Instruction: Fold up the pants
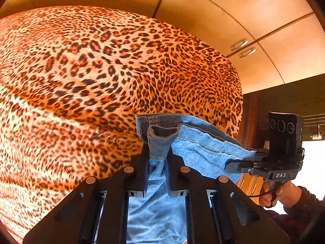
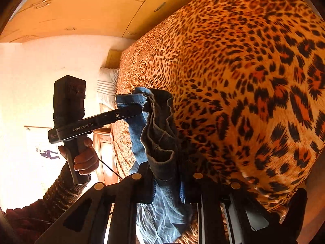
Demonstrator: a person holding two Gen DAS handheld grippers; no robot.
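Note:
The pants are light blue jeans, held up in the air above the leopard-print bed cover. My left gripper is shut on a bunched edge of the jeans, with a hem and seam showing past its fingers. My right gripper is shut on another bunched edge of the jeans, and cloth hangs down between its fingers. In the left wrist view the right gripper clamps the denim edge at the right. In the right wrist view the left gripper clamps it at the left.
The leopard-print cover spreads over the bed and fills most of both views. Wooden wardrobe doors with metal handles stand behind the bed. A white pillow lies at the bed's far end by a white wall.

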